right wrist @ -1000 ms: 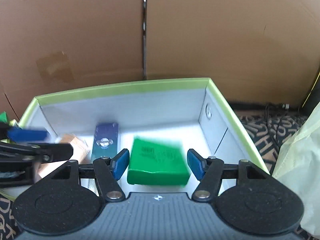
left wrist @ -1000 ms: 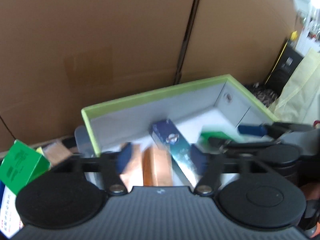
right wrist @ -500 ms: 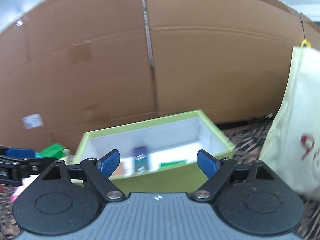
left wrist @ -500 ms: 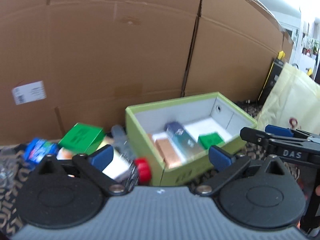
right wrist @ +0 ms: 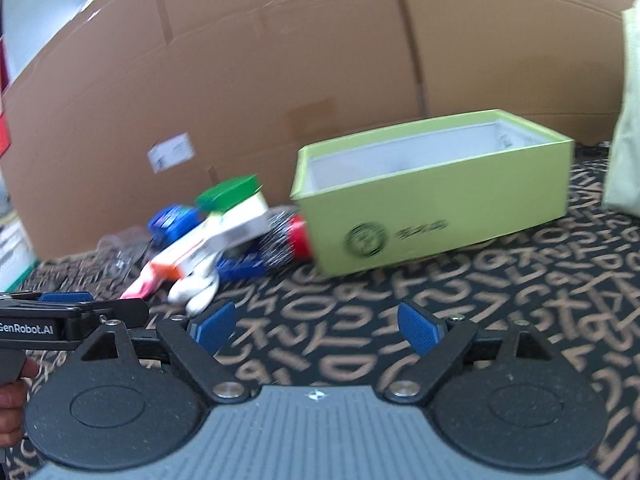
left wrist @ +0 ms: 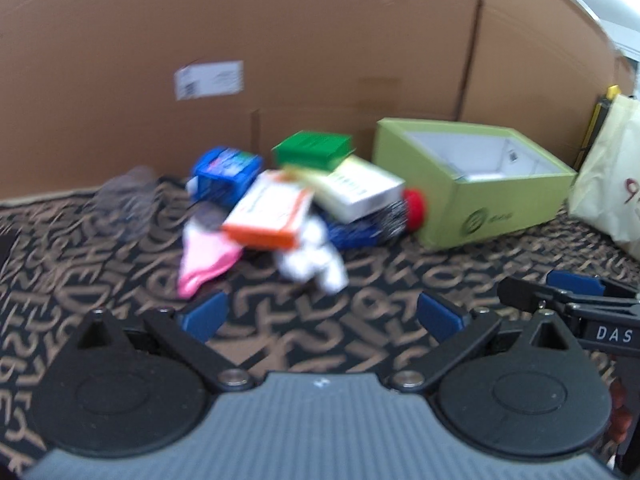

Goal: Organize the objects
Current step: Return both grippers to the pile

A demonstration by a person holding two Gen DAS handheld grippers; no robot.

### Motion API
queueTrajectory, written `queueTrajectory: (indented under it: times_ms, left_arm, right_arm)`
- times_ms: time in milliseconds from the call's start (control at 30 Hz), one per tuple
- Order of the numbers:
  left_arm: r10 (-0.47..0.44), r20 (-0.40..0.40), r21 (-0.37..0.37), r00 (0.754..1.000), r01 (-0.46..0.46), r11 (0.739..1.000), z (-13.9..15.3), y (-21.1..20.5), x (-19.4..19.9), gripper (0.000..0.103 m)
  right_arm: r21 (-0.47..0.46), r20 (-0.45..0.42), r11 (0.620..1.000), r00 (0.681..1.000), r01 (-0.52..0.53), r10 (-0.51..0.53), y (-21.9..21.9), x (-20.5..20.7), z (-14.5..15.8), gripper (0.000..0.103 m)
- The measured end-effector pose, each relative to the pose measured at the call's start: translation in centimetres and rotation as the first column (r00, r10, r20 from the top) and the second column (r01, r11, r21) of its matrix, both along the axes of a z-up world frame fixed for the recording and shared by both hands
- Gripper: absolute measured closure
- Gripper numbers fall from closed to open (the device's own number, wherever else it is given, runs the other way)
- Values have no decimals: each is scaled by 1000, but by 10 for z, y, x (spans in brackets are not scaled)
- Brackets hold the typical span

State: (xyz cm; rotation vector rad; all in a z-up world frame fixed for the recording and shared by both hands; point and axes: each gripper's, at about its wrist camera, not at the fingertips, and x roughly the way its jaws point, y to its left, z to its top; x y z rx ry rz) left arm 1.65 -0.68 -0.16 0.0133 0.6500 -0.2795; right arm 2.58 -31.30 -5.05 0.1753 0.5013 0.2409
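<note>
Bare patterned mat [left wrist: 320,320] lies near; far left a heap of boxes [left wrist: 304,200], far right 1 green box [left wrist: 472,184], touching, with cardboard wall [left wrist: 320,40] behind.

Both black tongs with blue pads, left tongs [left wrist: 320,316] and right tongs [right wrist: 316,326], hover side by side, jaws spread wide, gripping nothing.

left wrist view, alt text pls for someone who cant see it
The open, empty left gripper hovers above a patterned mat, facing a pile of small boxes and cloths beside a lime green box. Cardboard stands behind; the right gripper shows at right.
</note>
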Motion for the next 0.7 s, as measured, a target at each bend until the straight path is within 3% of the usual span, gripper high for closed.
queueTrajectory:
  times_ms: [133,333,467,700]
  left_arm:
    - [69,-35,13,997,-69,998,-12,30,1,0]
    - [187,-49,-30,981,-189,982,-11,74,15,0]
    - [267,-31,-43,963,-268,962,-6,104,31,0]
    - [330,-45,-114,943,-333,936,3,147,63,0]
  right_arm:
    - [-39,-24,997,997,-71,70,38,3,-7,12]
    - [-68,-20,990,992,-122,121,94,19,0,12]
    - [-83,-8,989,993,-118,118,128,40,7,12]
    - [-153,-35,985,996,-82,77,183,84,2,12]
